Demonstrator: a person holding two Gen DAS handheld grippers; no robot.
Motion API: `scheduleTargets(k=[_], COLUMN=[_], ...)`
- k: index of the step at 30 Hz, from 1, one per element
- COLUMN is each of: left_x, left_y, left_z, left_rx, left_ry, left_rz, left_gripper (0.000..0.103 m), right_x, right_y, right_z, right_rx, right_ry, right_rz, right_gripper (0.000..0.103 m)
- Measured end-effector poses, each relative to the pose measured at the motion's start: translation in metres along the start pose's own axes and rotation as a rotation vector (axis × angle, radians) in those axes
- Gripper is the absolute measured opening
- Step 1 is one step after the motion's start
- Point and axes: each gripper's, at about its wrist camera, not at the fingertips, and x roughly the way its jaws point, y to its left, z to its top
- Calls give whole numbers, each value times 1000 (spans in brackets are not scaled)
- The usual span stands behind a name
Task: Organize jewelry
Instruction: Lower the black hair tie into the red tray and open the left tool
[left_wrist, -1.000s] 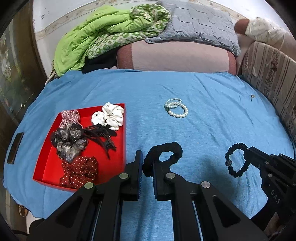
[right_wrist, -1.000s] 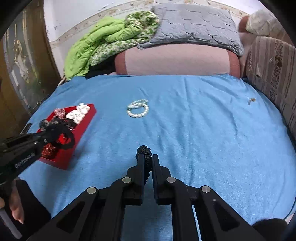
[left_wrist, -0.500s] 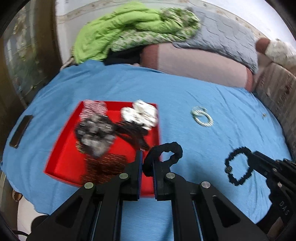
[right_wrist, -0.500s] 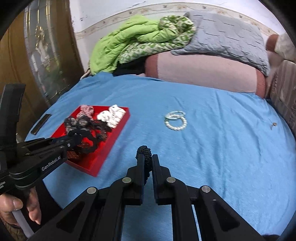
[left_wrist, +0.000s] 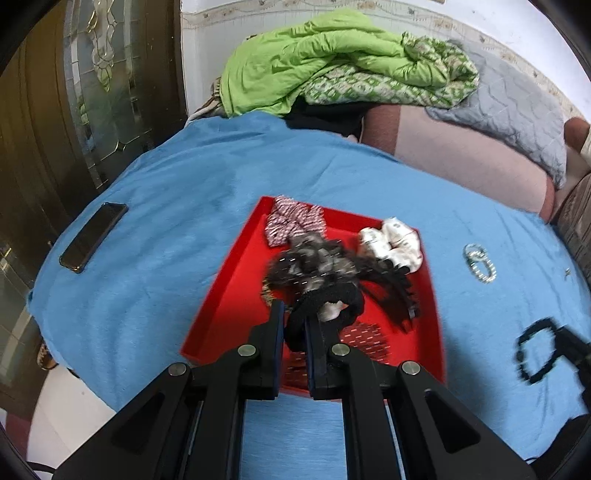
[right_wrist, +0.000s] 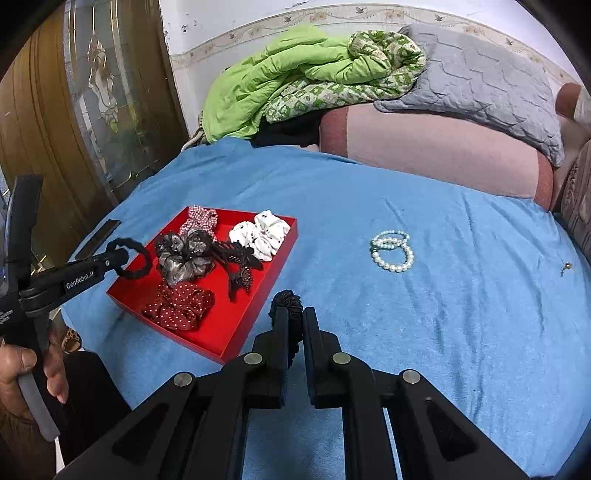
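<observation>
My left gripper (left_wrist: 294, 328) is shut on a black hair tie (left_wrist: 332, 300) and holds it above the red tray (left_wrist: 236, 266); it also shows in the right wrist view (right_wrist: 122, 256) over the tray's left edge. My right gripper (right_wrist: 293, 317) is shut on a black beaded bracelet (right_wrist: 290, 301) just right of the red tray (right_wrist: 236, 325); the bracelet shows in the left wrist view (left_wrist: 535, 354). The tray holds several scrunchies and a black hair claw (right_wrist: 238, 264). A pearl bracelet (right_wrist: 393, 251) lies on the blue bedsheet.
A phone (left_wrist: 94, 236) lies on the sheet left of the tray. A green quilt (right_wrist: 295, 77), a grey pillow (right_wrist: 480, 85) and a pink bolster (right_wrist: 424, 151) line the far side. A wooden glass door (right_wrist: 74, 110) stands at left. A small earring (right_wrist: 566, 266) lies far right.
Both grippers have swung left toward the tray. The left gripper with the hair tie moved from beside the tray to above it. The right gripper came up to the tray's right edge.
</observation>
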Motion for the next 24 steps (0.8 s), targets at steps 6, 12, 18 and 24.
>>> scheduleTargets(k=[6,12,18,24], left_x=[14,16,19,54], left_y=[4,-4,17,33], left_z=[0,-2,5,12], left_rx=[4,48,0,-63], left_ry=[21,14,11,63], left_rz=[3,-10,-13,-45], left_gripper=[9,9,9,9], right_x=[-15,2,32,69], right_y=[-10,-2,23,53], right_z=[1,6,18,30], right_rx=[9,16,17,-5], right_ry=[-25,25,83,128], right_rz=[-34,26,180,318], right_gripper=[9,9,9,9])
